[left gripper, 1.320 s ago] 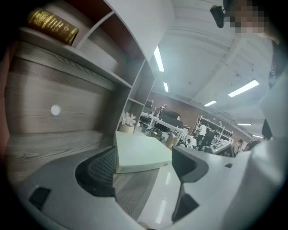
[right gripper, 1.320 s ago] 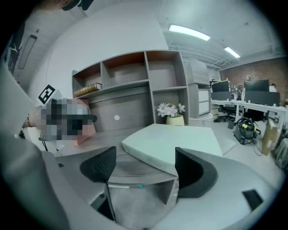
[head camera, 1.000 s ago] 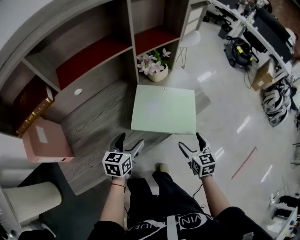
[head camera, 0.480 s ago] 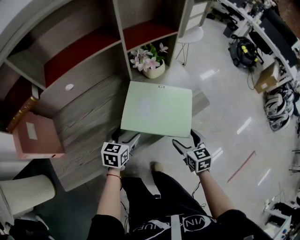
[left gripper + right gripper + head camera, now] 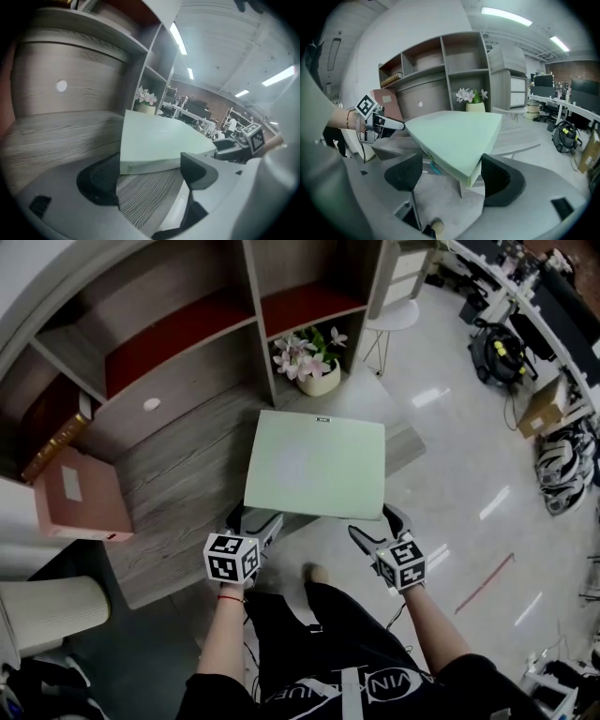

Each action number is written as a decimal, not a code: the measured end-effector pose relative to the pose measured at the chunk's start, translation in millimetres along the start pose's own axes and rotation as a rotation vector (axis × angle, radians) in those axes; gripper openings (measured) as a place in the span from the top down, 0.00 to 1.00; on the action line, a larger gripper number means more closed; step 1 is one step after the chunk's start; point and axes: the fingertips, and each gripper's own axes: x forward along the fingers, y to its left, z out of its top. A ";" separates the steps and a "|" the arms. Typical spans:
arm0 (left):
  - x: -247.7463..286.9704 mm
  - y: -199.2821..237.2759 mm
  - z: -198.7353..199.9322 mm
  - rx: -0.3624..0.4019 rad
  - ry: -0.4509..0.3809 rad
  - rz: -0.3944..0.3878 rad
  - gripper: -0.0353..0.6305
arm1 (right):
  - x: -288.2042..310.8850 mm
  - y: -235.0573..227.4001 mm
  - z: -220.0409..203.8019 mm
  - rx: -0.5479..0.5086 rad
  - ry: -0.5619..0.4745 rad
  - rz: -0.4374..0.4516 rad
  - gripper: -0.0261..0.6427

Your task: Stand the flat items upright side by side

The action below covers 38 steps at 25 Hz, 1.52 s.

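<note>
A flat pale-green box (image 5: pixel 314 465) lies on the wooden desk (image 5: pixel 178 493), its near edge jutting past the desk's front. My left gripper (image 5: pixel 260 517) is open at the box's near-left corner; in the left gripper view that corner (image 5: pixel 125 165) sits just ahead of the spread jaws (image 5: pixel 150 176). My right gripper (image 5: pixel 373 523) is open at the near-right corner, and in the right gripper view the corner (image 5: pixel 469 178) lies between the fingers without touching the pads. A pink box (image 5: pixel 80 498) lies flat at the desk's left end.
A shelf unit (image 5: pixel 187 324) with red-backed compartments rises behind the desk. A pot of pink flowers (image 5: pixel 314 367) stands just behind the green box. A white stool (image 5: pixel 398 317) and the shiny floor (image 5: pixel 469 484) lie to the right. Dark books stand in the left compartment (image 5: pixel 52 437).
Both grippers have sunk and closed in on the green box's near corners; a second ago they hung a little short of its front edge.
</note>
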 end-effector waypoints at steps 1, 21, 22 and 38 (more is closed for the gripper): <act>-4.2 0.0 -2.2 -0.004 0.000 0.006 0.37 | 0.1 2.3 -0.1 -0.004 -0.001 0.009 0.37; -95.2 23.1 -51.5 -0.247 -0.106 0.212 0.37 | 16.3 67.6 -0.2 -0.201 0.061 0.235 0.40; -100.2 24.4 -54.1 -0.265 -0.117 0.224 0.37 | 17.3 71.5 -0.5 -0.209 0.061 0.245 0.40; -179.7 44.0 -94.2 -0.485 -0.235 0.374 0.37 | 35.7 137.4 3.1 -0.309 0.076 0.435 0.41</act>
